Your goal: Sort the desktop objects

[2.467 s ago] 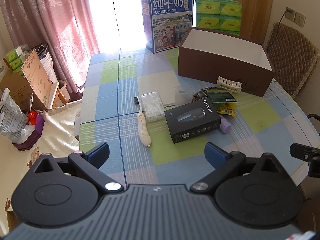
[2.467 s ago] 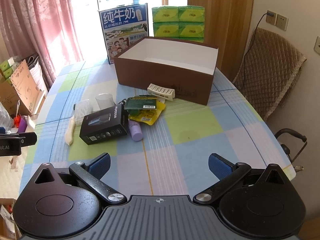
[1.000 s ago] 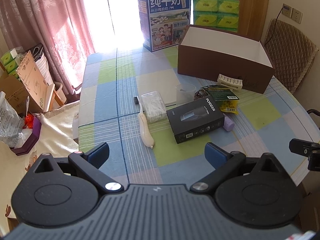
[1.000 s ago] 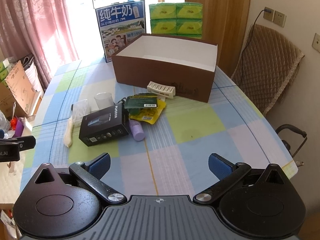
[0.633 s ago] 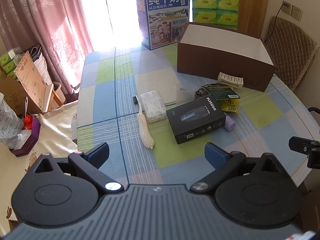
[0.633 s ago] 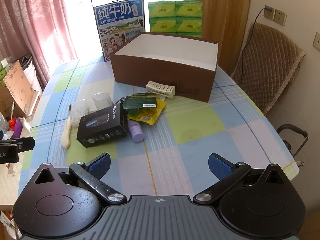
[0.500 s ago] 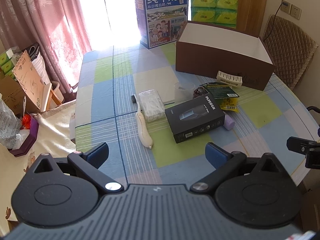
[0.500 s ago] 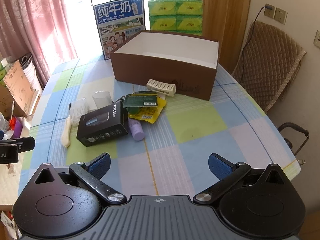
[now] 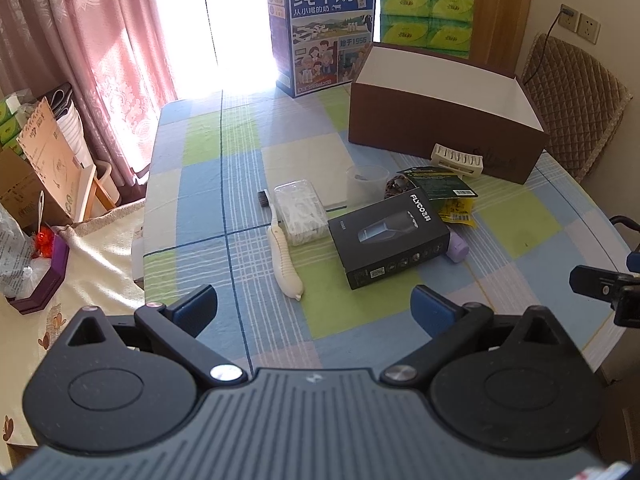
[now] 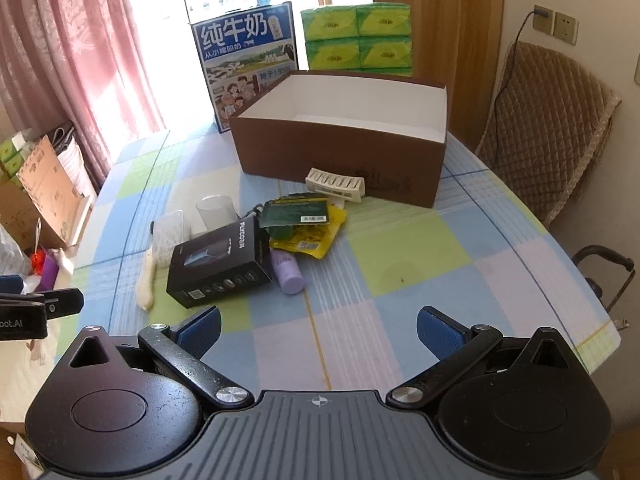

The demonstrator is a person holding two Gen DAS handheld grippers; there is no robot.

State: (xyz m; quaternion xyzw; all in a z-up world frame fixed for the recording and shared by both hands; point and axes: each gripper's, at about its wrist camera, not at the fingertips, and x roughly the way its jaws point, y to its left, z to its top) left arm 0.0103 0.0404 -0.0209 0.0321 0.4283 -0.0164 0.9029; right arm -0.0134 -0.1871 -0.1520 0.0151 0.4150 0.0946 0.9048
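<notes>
A heap of small things lies mid-table: a black shaver box (image 9: 390, 233) (image 10: 220, 264), a cream brush (image 9: 284, 255), a clear cotton-swab case (image 9: 299, 211), a clear cup (image 9: 366, 186) (image 10: 215, 211), green and yellow packets (image 10: 304, 224), a lilac bottle (image 10: 288, 272) and a cream slotted holder (image 10: 335, 185). Behind them stands an open brown box (image 9: 444, 120) (image 10: 344, 148), white inside. My left gripper (image 9: 316, 308) hovers open over the near table edge, short of the brush. Further right, my right gripper (image 10: 318, 330) is open and holds nothing.
A blue milk carton (image 9: 322, 28) and green tissue packs (image 9: 426, 18) stand at the table's far end. A quilted chair (image 10: 548, 128) is on the right. Cardboard boxes and bags (image 9: 36, 168) sit on the floor at the left, by pink curtains.
Both grippers have risen and tilted slightly, so the table's objects sit a little lower and nearer in view. Nothing on the table has moved.
</notes>
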